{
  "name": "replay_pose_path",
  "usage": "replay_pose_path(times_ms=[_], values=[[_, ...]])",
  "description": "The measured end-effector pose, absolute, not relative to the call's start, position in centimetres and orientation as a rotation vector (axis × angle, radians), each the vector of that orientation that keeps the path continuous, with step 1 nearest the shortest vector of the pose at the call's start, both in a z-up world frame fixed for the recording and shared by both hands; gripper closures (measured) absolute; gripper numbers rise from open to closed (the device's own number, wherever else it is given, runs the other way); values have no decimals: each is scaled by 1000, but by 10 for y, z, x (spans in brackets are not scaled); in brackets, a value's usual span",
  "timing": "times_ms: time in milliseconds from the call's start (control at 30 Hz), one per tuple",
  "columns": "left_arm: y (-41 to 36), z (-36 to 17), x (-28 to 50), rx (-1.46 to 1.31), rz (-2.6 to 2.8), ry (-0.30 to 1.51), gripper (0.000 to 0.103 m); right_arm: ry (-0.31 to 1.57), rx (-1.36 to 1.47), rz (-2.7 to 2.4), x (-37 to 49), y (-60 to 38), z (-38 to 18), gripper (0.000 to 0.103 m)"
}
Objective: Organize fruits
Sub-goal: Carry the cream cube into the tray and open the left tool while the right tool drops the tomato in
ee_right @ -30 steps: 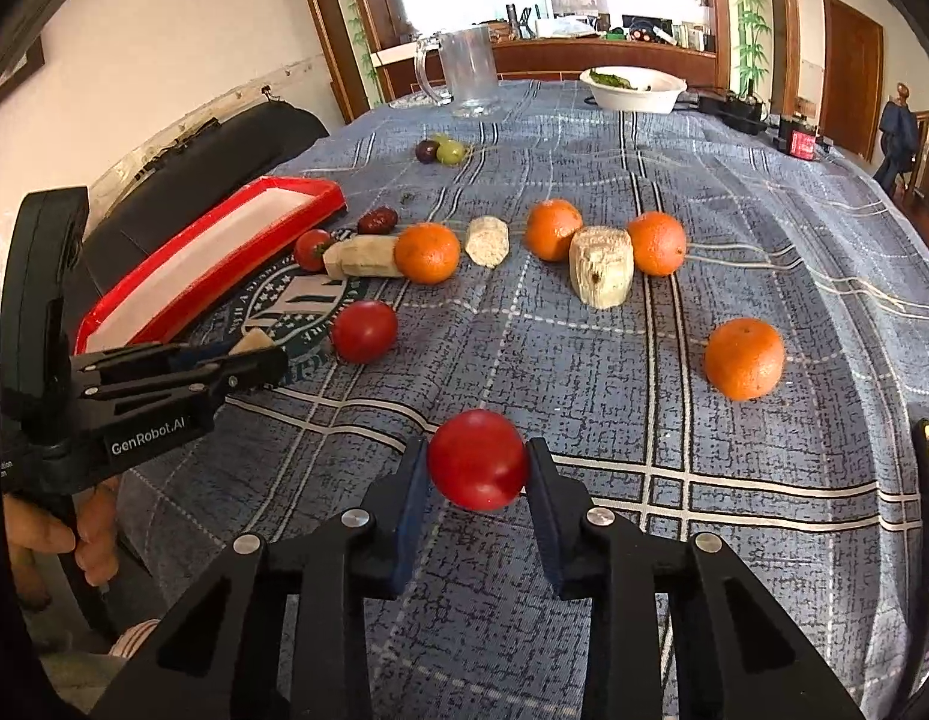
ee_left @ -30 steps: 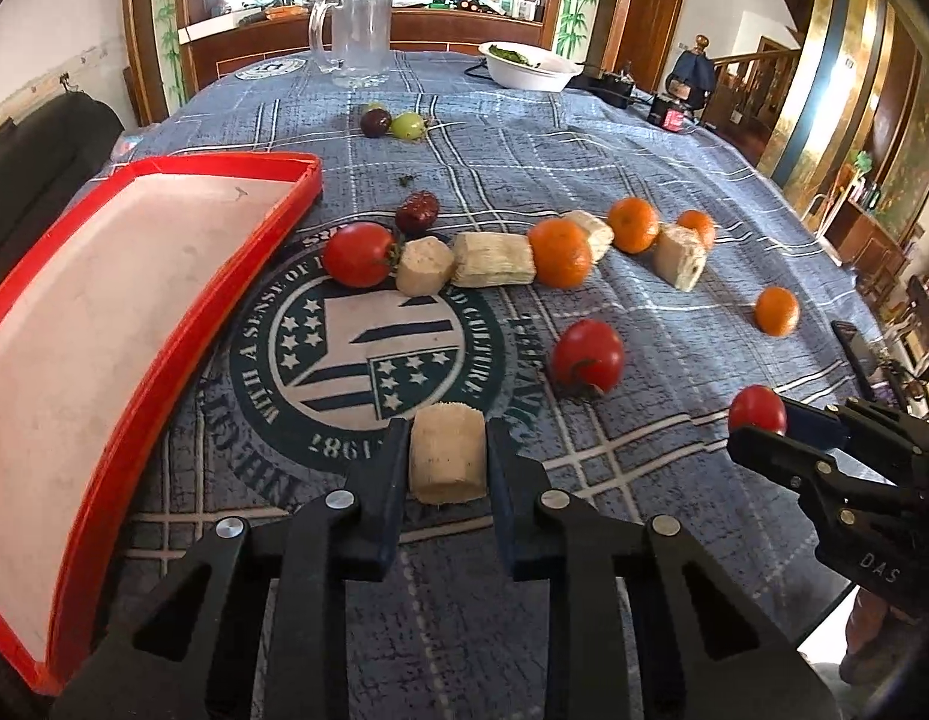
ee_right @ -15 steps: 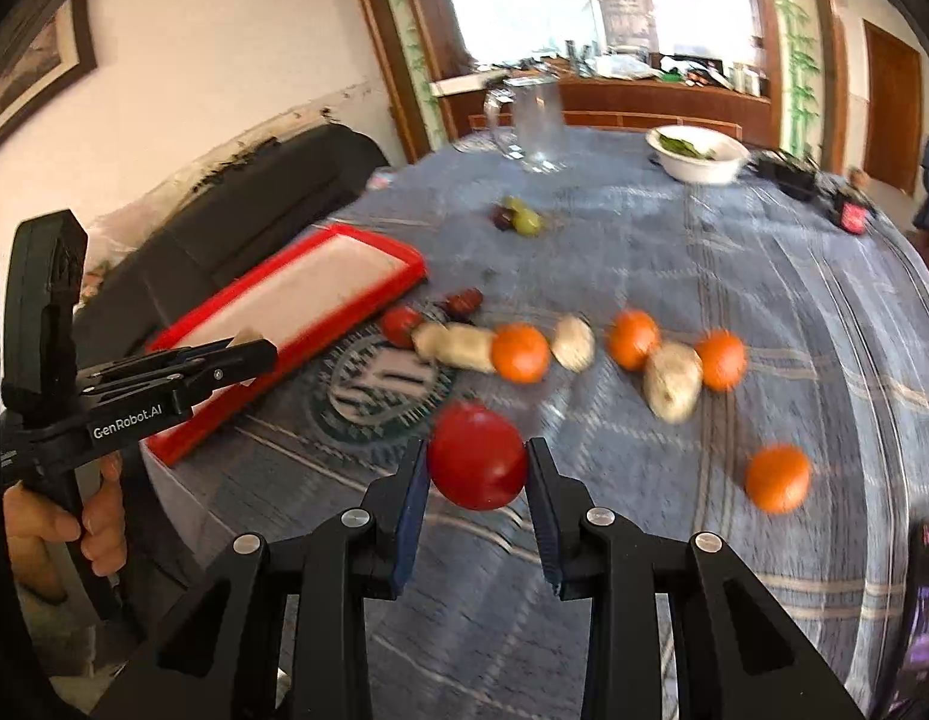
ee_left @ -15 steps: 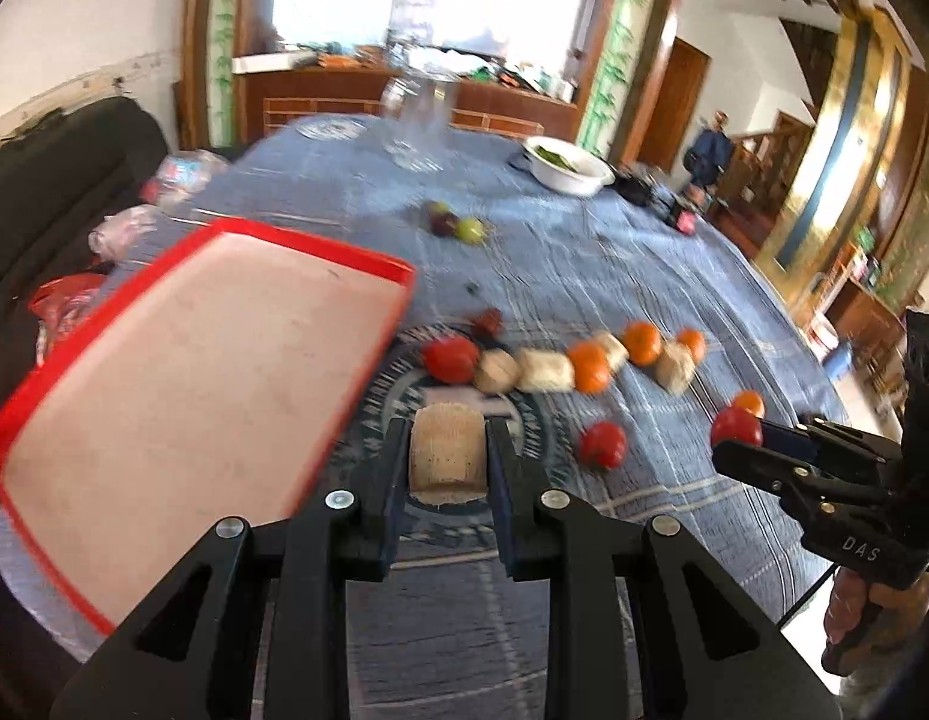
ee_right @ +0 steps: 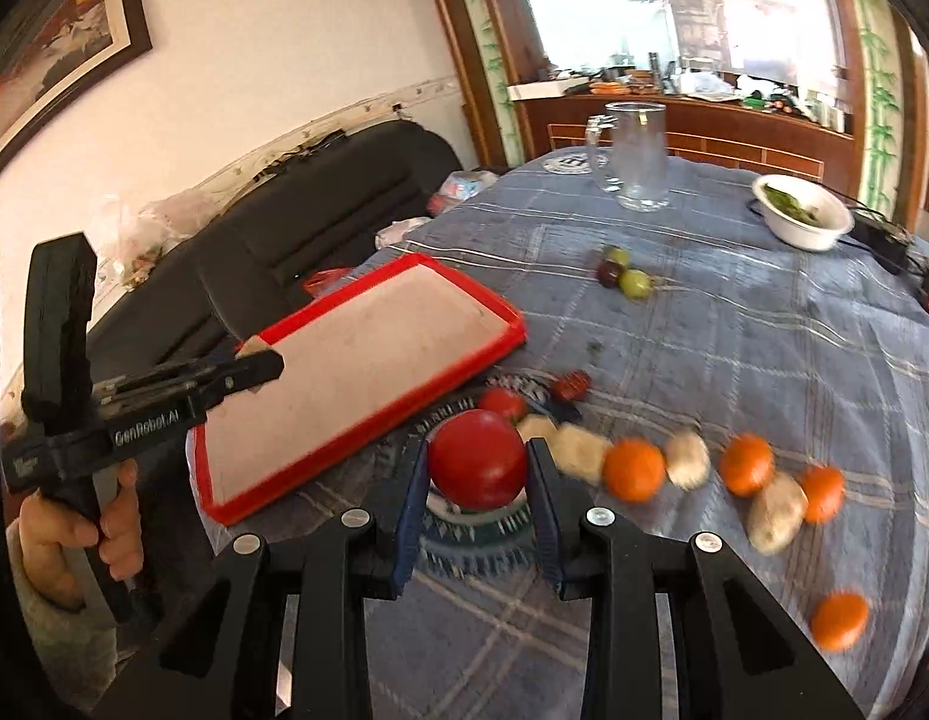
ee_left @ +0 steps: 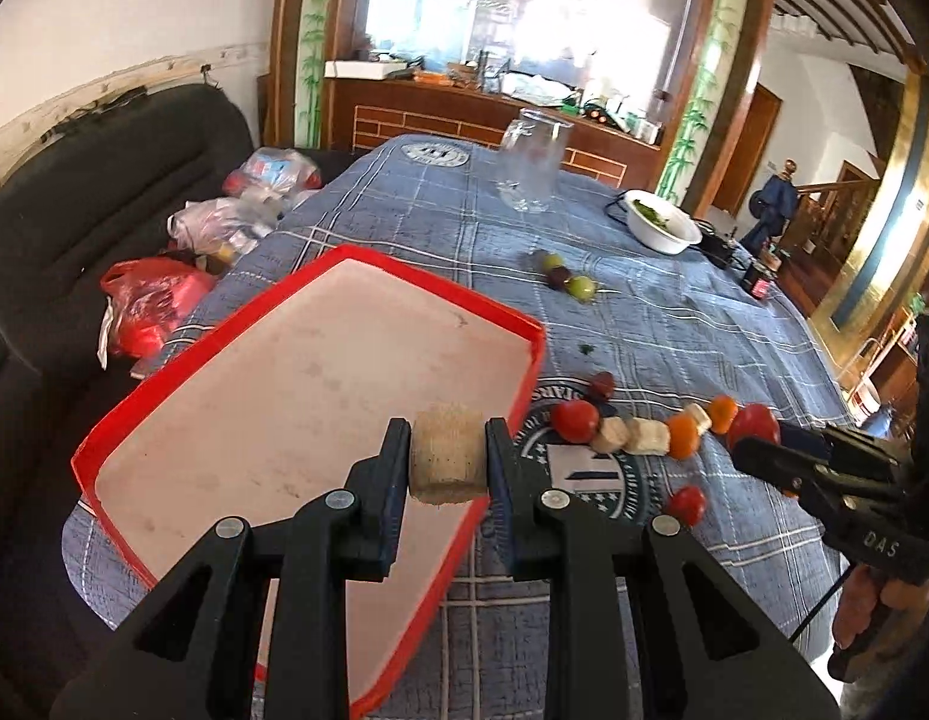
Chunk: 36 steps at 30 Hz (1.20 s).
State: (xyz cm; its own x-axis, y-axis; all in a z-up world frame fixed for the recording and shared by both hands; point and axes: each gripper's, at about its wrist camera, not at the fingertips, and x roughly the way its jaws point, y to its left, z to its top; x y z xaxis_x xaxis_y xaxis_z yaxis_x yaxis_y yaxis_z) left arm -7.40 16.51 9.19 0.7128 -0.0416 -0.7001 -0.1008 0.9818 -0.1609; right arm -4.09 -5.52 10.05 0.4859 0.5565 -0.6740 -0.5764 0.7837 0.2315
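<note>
My left gripper [ee_left: 447, 456] is shut on a beige cylindrical fruit piece [ee_left: 447, 455] and holds it in the air above the near right part of the red tray [ee_left: 296, 402], which holds nothing. My right gripper [ee_right: 478, 471] is shut on a red tomato [ee_right: 478, 459] and holds it above the table, right of the tray [ee_right: 344, 384]. It also shows at the right of the left wrist view [ee_left: 754, 427]. A row of tomatoes, beige pieces and oranges [ee_left: 635, 437] lies on the blue cloth beside the tray.
A glass jug [ee_left: 532, 162], a white bowl [ee_left: 662, 229] and a few small round fruits [ee_left: 569, 279] stand at the far end. Plastic bags [ee_left: 152, 300] lie on a dark sofa to the left. A lone orange [ee_right: 839, 621] lies near the right edge.
Both grippers have risen and swung left with their fruit. The left gripper lifted the beige piece off the cloth and now holds it over the tray.
</note>
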Motion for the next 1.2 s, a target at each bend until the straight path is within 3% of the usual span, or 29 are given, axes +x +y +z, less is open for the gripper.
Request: replay_pose_path(times_ms=[500, 1200], values=[[181, 57, -24, -278, 84, 871, 81, 981, -38, 799, 71, 48, 61, 71], [189, 21, -5, -319, 127, 985, 81, 1013, -172, 757, 99, 87, 19, 70]])
